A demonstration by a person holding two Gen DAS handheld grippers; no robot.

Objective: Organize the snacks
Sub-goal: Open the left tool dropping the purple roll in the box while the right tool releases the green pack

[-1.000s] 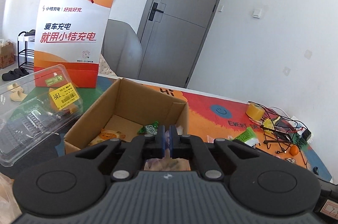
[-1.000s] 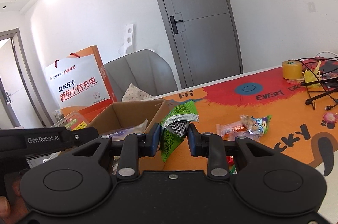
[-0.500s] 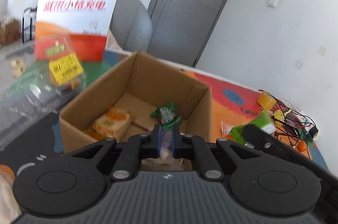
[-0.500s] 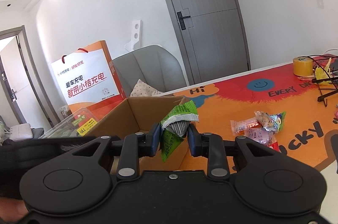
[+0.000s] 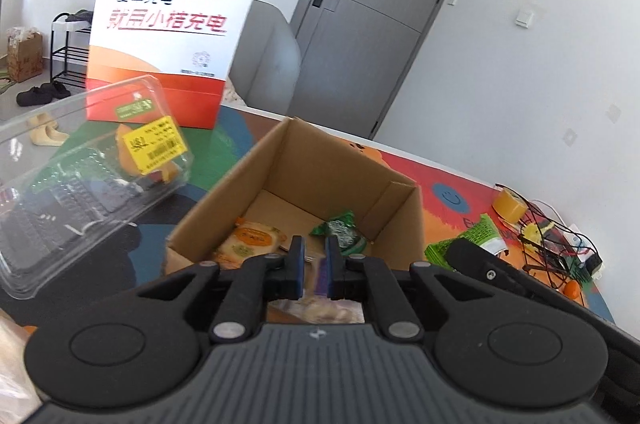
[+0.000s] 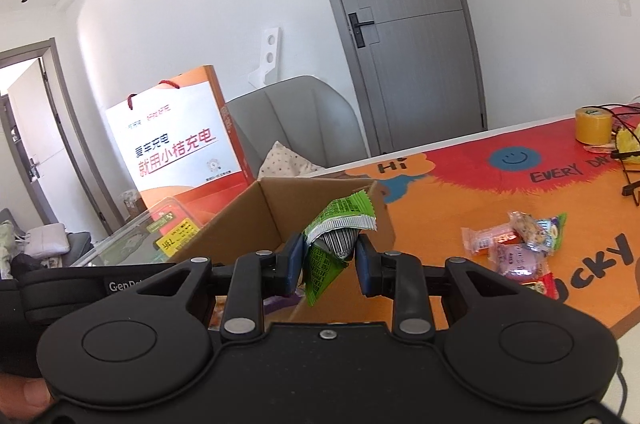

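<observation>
An open cardboard box (image 5: 224, 200) stands on the colourful mat, with an orange-labelled pack (image 5: 250, 240) and a green pack (image 5: 340, 228) lying inside. My left gripper (image 5: 314, 264) hovers over the box's near edge, shut on the thin rim of a purplish snack packet (image 5: 318, 308) that hangs below its tips. My right gripper (image 6: 328, 256) is shut on a green foil packet (image 6: 332, 236), held upright just in front of the box (image 6: 240, 220) at its right corner. The green packet (image 5: 472, 240) also shows at the right of the left wrist view.
Several loose wrapped snacks (image 6: 516, 244) lie on the mat right of the box. A clear plastic clamshell (image 5: 80, 184) and an orange-white paper bag (image 5: 172, 24) stand left of it. A yellow tape roll (image 6: 594, 124) and a wire rack (image 5: 552, 244) sit far right. A grey chair (image 6: 292, 120) is behind the table.
My left gripper has come forward and dipped over the box with its packet. My right gripper has carried the green packet left, closer to the box. Both grips are unchanged.
</observation>
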